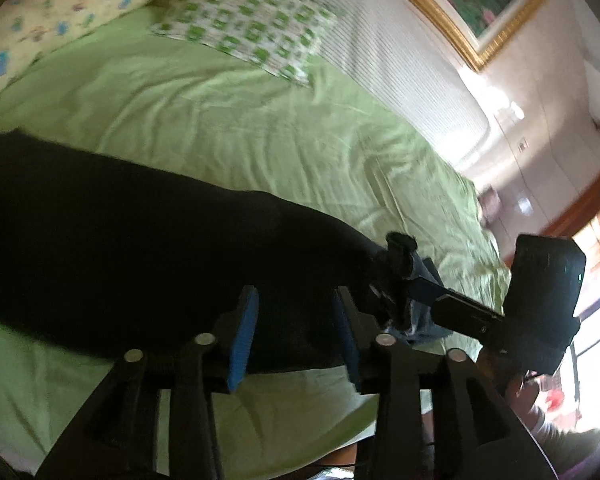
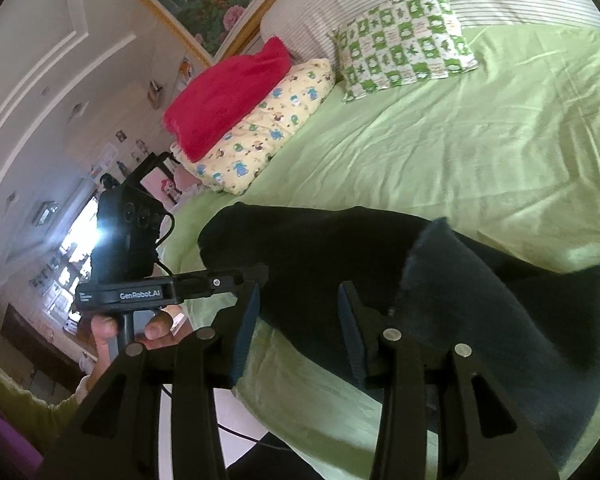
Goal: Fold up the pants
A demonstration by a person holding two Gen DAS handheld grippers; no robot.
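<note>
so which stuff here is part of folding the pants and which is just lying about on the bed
Part of the job:
- black pants
- left gripper, open, nothing between its pads
- right gripper, open over the pants
- green sheet they lie on

Just lying about:
- green checked pillow
- yellow pillow
- red blanket
- framed picture

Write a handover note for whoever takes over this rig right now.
Left gripper: jaws open, nothing between them, above the pants.
Right gripper: jaws apart; a raised fold of the pants stands beside one of them, and I cannot tell if it is gripped.
Pants: lying on the green sheet, near the bed's edge.
Done: pants on the bed, one part lifted.
Left: lay that fold over, flatten it and finish folding.
</note>
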